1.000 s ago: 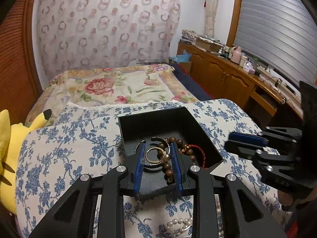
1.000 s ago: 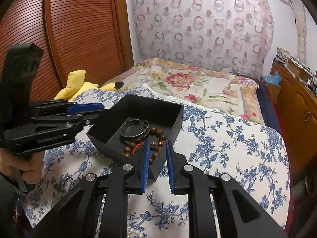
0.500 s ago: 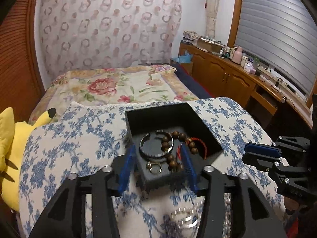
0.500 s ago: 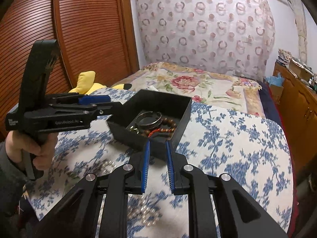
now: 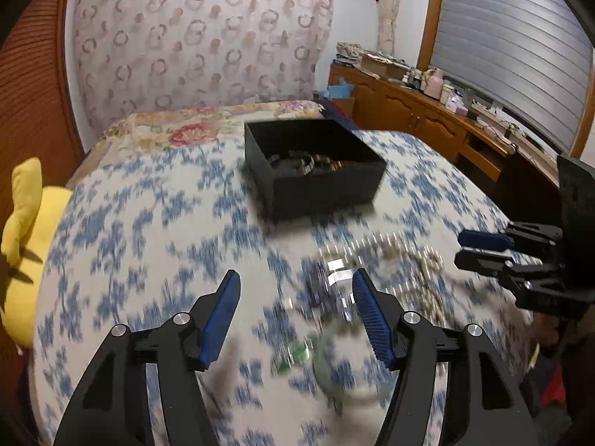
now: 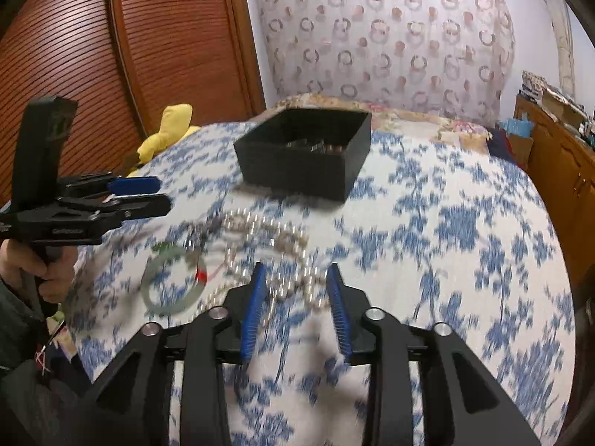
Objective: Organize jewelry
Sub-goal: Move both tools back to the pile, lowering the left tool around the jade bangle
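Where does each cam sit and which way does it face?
Left wrist: on the left gripper, angled down across the bed at the black box; own opening fingers, right gripper at right.
Right wrist: on the right gripper, same heading; own opening fingers, left gripper and hand at left.
Shared: box, pearl necklace, jade bangle.

No lettering can be made out with confidence; the side of the left gripper carries a short pale wordmark in the right wrist view, but motion blur leaves it illegible; a second pale mark sits at the far left edge of the same body, cut off and unreadable; the black jewelry box shows no label on its visible walls; the clutter on the wooden sideboard is too small and soft to read.
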Demonstrator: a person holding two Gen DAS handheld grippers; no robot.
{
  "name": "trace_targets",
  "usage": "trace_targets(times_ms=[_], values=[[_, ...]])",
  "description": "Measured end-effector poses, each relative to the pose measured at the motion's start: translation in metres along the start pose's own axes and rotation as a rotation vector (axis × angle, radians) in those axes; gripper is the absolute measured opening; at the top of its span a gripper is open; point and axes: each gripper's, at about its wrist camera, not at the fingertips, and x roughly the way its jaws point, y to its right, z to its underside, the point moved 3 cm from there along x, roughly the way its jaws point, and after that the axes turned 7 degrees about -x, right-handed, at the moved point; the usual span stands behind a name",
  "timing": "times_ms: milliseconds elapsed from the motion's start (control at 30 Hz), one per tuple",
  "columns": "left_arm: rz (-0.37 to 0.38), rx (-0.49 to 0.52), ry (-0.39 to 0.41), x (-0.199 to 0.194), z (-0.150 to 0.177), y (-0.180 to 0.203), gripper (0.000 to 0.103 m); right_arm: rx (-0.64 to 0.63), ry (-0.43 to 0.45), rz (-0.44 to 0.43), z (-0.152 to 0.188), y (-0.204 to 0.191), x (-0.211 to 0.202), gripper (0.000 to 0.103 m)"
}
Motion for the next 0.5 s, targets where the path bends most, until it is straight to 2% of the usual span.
trace_targets(times_ms=[100, 167, 200, 500], values=[[-0.003, 0.002, -0.01, -0.006, 0.016, 0.003, 0.066, -0.004, -0.006, 0.009, 0.008, -0.002, -0.003, 0.045], [-0.003, 0.005, -0.017, -0.009, 0.025, 0.005, 0.078, -0.003, -0.012, 0.008, 0.013, -0.004, -0.004, 0.046], [0.001, 0.011, -0.021, -0.01, 0.03, 0.008, 0.08, -0.004, -0.014, 0.006, 0.014, -0.005, -0.004, 0.047], [0.026, 0.053, -0.062, -0.01, 0.053, 0.026, 0.081, 0.002, -0.031, 0.015, 0.021, -0.004, 0.005, 0.048]])
